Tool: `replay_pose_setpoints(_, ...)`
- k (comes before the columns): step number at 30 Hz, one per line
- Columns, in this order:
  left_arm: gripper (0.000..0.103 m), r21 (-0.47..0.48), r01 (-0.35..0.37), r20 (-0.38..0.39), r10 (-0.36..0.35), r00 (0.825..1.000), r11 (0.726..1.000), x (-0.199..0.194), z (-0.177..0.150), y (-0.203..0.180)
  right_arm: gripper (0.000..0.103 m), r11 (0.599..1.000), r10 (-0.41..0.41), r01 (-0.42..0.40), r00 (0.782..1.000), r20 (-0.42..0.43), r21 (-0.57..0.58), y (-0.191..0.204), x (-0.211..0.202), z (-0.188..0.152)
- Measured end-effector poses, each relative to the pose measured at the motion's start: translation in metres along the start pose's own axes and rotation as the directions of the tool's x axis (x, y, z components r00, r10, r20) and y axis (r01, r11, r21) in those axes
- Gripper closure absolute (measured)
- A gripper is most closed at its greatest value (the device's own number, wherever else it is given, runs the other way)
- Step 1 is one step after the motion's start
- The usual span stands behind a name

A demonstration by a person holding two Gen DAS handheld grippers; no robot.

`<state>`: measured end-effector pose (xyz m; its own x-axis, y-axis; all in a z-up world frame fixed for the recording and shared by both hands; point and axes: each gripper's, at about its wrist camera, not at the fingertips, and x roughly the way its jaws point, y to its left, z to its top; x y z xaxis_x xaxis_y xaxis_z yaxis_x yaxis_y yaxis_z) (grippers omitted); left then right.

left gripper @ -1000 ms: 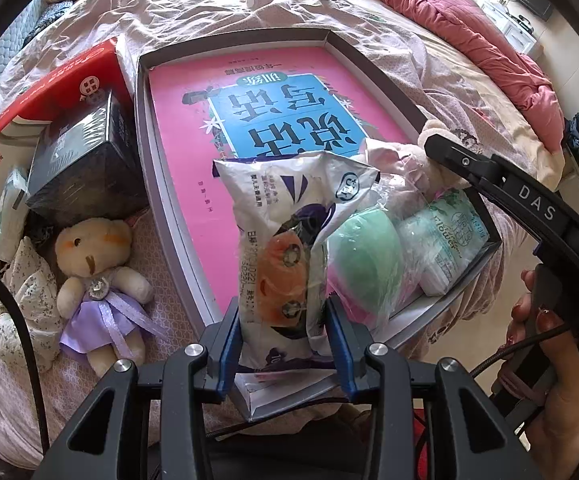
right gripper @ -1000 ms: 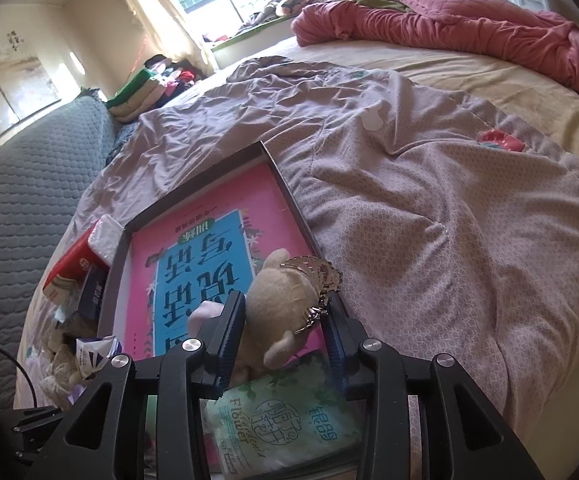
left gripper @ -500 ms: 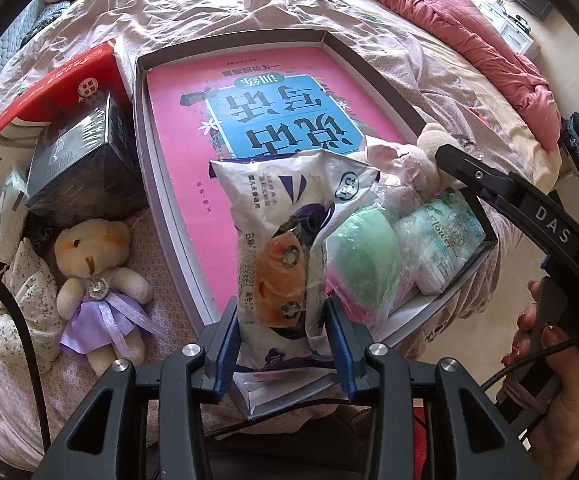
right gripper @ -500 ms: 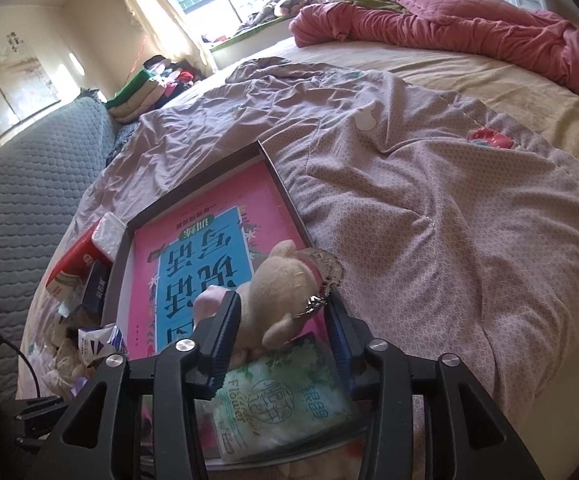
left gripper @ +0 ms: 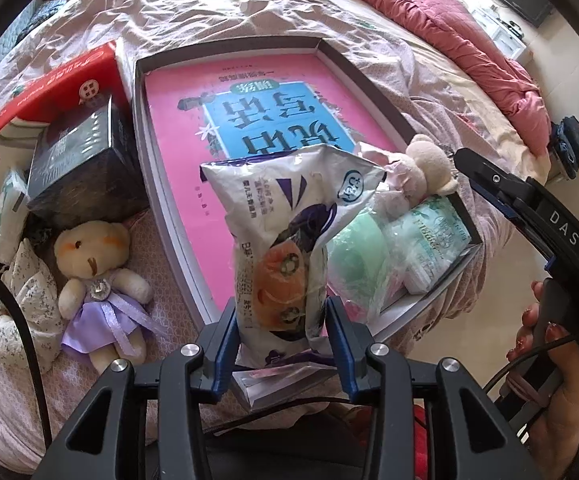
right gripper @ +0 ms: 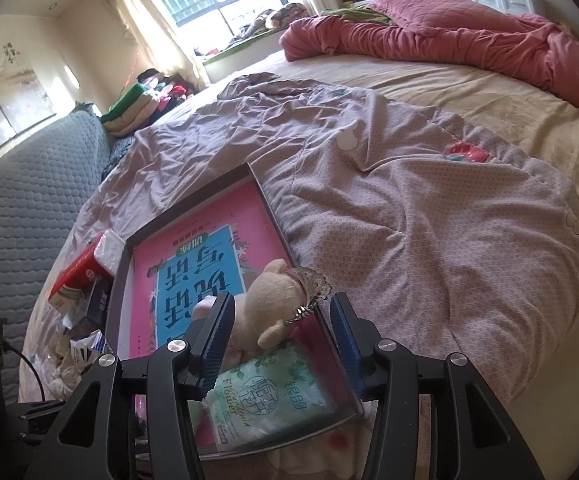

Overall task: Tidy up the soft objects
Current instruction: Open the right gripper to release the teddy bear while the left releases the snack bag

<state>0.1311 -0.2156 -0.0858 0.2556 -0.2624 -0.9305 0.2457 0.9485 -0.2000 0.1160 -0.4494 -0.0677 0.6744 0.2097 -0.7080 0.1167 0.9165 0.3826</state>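
Note:
My left gripper [left gripper: 283,332] is shut on a white snack bag [left gripper: 285,236] and holds it upright over the near corner of a pink-lined box [left gripper: 177,216]. In the box lie a green ball [left gripper: 357,240], a green tissue pack [left gripper: 433,240] and a small beige plush bear [left gripper: 425,164]. In the right wrist view my right gripper [right gripper: 285,336] stands open around that plush bear [right gripper: 269,300], which rests on the tissue pack [right gripper: 269,400]; the pads are apart from it. A bear in a purple dress [left gripper: 97,276] lies left of the box.
A black box [left gripper: 81,160], a red and white carton [left gripper: 41,96] and white floral cloth [left gripper: 21,300] lie left of the pink-lined box. A rumpled mauve sheet [right gripper: 409,208] covers the bed, with a pink quilt [right gripper: 449,28] at the far side.
My right gripper has opened and let go of the beige plush bear, which now rests in the box on the tissue pack. The left gripper has kept hold of the snack bag.

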Motion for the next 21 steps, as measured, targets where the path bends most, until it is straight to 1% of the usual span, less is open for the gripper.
replay_pose_setpoints(2, 0.060, 0.004, 0.004, 0.003, -0.004, 1.000, 1.000, -0.002, -0.001, 0.000, 0.052, 1.000, 0.004, -0.004, 1.000, 0.004, 0.008, -0.002, -0.003, 0.000)
replay_pose_setpoints(6, 0.052, 0.000, 0.005, -0.001, -0.005, 1.000, 1.000, -0.001, -0.001, -0.001, 0.051, 0.999, 0.021, -0.021, 1.000, 0.012, 0.028, -0.002, -0.008, 0.002)
replay_pose_setpoints(10, 0.052, 0.000, -0.016, -0.008, 0.016, 1.000, 1.000, 0.002, -0.002, -0.002, 0.048, 0.999, 0.025, -0.026, 0.999, 0.028, 0.027, -0.001, -0.014, 0.005)
replay_pose_setpoints(14, 0.052, -0.005, -0.016, 0.009, 0.016, 1.000, 1.000, -0.002, -0.001, -0.002, 0.047, 0.999, 0.026, -0.027, 0.999, 0.035, 0.020, 0.001, -0.018, 0.007)
replay_pose_setpoints(17, 0.050, -0.007, -0.021, 0.037, 0.022, 0.999, 1.000, -0.010, -0.001, -0.001, 0.045, 1.000, 0.022, -0.023, 0.999, 0.034, 0.011, 0.003, -0.019, 0.007)
replay_pose_setpoints(19, 0.048, -0.012, -0.030, 0.053, 0.030, 0.998, 0.999, -0.014, 0.000, -0.001, 0.041, 1.000, 0.017, -0.018, 0.999, 0.030, 0.007, 0.004, -0.020, 0.006)
replay_pose_setpoints(21, 0.044, -0.022, -0.037, 0.070, 0.038, 0.997, 0.999, -0.019, 0.000, 0.001, 0.038, 1.000, 0.016, -0.017, 1.000, 0.021, 0.007, 0.005, -0.019, 0.006)
